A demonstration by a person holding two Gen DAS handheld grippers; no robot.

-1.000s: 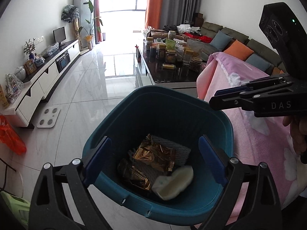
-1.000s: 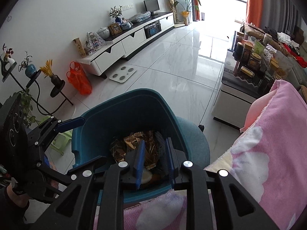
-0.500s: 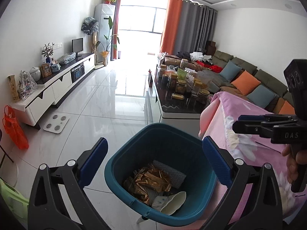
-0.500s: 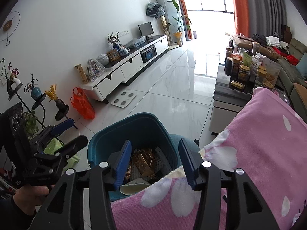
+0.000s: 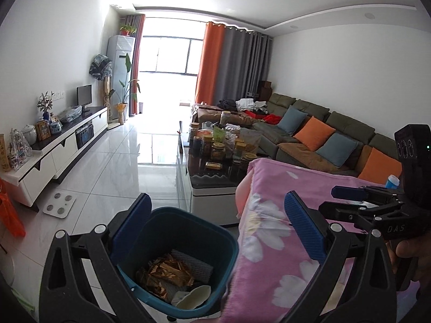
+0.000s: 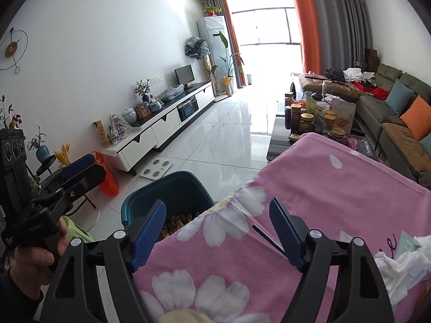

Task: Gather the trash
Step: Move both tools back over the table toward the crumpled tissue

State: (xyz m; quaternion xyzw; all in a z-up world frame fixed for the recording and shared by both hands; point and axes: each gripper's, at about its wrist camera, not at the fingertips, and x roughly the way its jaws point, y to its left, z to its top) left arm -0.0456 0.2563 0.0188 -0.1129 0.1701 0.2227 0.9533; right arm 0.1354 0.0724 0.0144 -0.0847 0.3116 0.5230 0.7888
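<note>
In the left wrist view, the left claw [image 5: 218, 231] stood spread wide with nothing between its blue pads [image 5: 131, 230]. Below it sat the teal trash bin [image 5: 186, 309] on the tiled floor [image 5: 129, 167], just beside the hanging edge of a pink flowered blanket [image 5: 272, 242]. Inside the bin lay crumpled gold wrappers [image 5: 169, 271], a grey mesh piece [image 5: 194, 265] and a pale white scrap [image 5: 195, 296]. The right claw [image 5: 347, 202] showed at the right edge over the blanket, its fingers apart and empty. Behind stood a dark coffee table [image 5: 210, 180] crowded with jars and a long sofa [image 5: 323, 134].

In the right wrist view, the right claw [image 6: 218, 231] was spread open and held nothing, hovering over the blanket [image 6: 336, 188]. The bin [image 6: 150, 196] sat partly behind the blanket edge, gold wrappers [image 6: 180, 222] visible inside. The left claw [image 6: 80, 169] appeared at the left, gripped by a hand [image 6: 40, 258]; how far it was spread could not be told from here. White crumpled tissue [image 6: 401, 266] lay on the blanket at the right.
</note>
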